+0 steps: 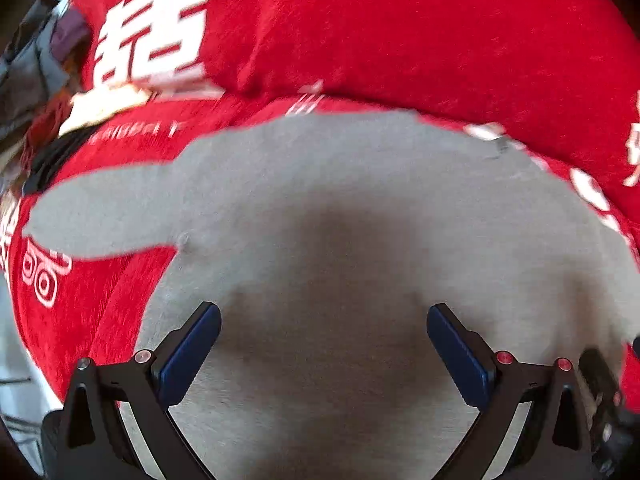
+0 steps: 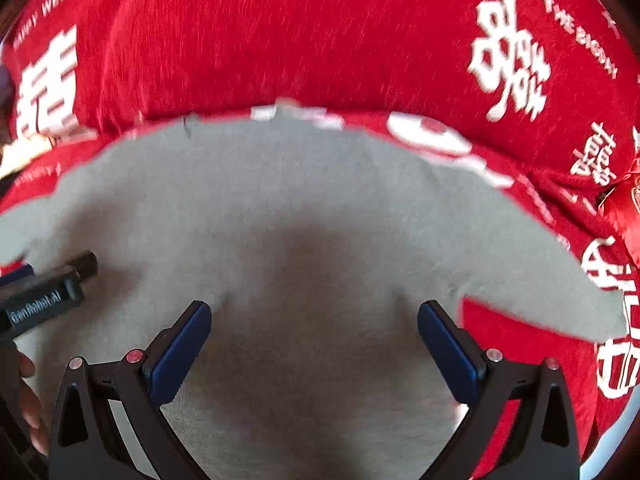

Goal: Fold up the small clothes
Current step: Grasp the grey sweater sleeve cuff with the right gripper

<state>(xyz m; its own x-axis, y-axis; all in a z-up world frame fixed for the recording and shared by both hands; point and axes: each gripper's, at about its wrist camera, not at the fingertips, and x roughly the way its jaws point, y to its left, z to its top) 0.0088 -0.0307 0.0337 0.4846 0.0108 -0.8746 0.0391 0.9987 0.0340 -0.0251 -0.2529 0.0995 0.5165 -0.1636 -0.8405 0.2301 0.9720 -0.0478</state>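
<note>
A small grey garment (image 1: 340, 200) lies flat on a red cloth with white characters (image 1: 360, 32). One sleeve reaches left in the left wrist view (image 1: 100, 216); the other sleeve reaches right in the right wrist view (image 2: 560, 292). My left gripper (image 1: 324, 344) is open and empty, hovering over the grey fabric. My right gripper (image 2: 314, 340) is open and empty over the same garment (image 2: 300, 208). The left gripper's body shows at the left edge of the right wrist view (image 2: 44, 300).
The red cloth (image 2: 320, 32) is bunched into a raised fold behind the garment. A pile of dark and mixed items (image 1: 40, 60) sits at the far left. A pale floor strip (image 1: 16, 360) shows at the lower left.
</note>
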